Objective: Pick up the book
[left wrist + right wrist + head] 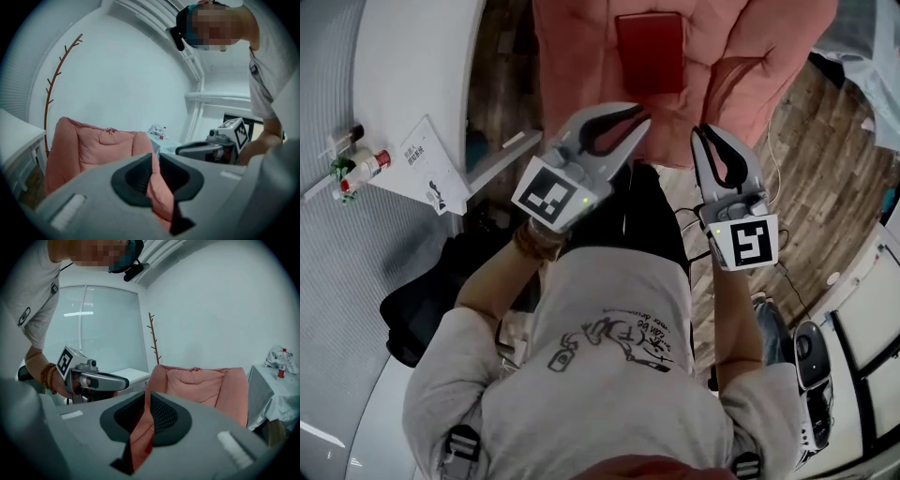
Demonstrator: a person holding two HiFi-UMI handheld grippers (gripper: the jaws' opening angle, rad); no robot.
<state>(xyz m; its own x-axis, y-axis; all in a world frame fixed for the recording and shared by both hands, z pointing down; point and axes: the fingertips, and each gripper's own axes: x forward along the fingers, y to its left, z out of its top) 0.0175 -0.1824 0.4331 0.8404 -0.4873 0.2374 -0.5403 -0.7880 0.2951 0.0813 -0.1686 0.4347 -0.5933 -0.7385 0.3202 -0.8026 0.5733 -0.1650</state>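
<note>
at twelve o'clock, pink armchair (574, 58) holds a red book (650, 52); left hand-held gripper (639, 118), right hand-held gripper (705, 132) barely parted, empty.

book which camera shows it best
Head view: the book lies whole on the pink chair. The left gripper view shows only the chair; the right gripper view shows at most a dark red sliver low in frame, too little to tell.
</note>
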